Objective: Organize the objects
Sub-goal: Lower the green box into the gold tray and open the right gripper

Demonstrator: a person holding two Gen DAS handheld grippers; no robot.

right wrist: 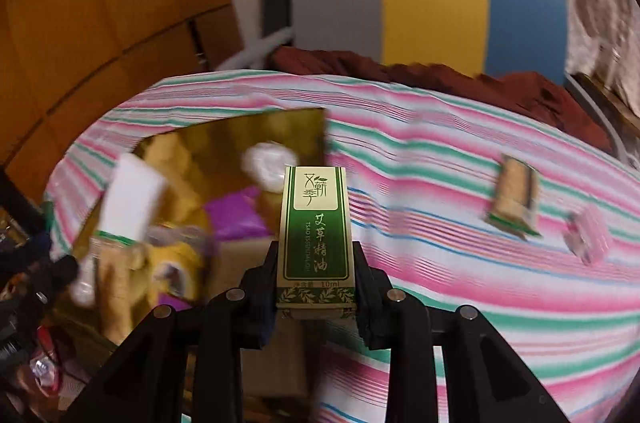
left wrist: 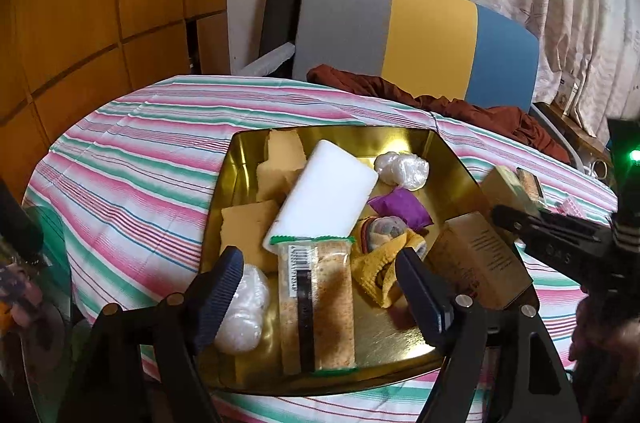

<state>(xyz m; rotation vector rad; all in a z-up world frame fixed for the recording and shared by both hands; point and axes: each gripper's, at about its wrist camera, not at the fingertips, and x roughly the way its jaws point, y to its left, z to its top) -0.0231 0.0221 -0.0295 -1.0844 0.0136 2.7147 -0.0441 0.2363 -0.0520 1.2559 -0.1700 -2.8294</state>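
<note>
A gold tray (left wrist: 404,137) sits on the striped tablecloth and holds a white block (left wrist: 324,199), a wrapped snack bar (left wrist: 316,307), a purple pouch (left wrist: 396,209), yellow cloth, tan pieces and clear plastic wads. My left gripper (left wrist: 320,291) is open, its fingers either side of the snack bar above the tray's near edge. My right gripper (right wrist: 316,263) is shut on a green essential oil box (right wrist: 316,227), held above the tray's right edge (right wrist: 316,119). That box and gripper also show in the left wrist view (left wrist: 512,183).
A brown box (left wrist: 480,259) leans at the tray's right side. On the cloth to the right lie a small wrapped snack (right wrist: 514,201) and a pink item (right wrist: 588,237). A striped chair (left wrist: 420,39) with brown fabric stands behind the table. Clutter sits at the left edge.
</note>
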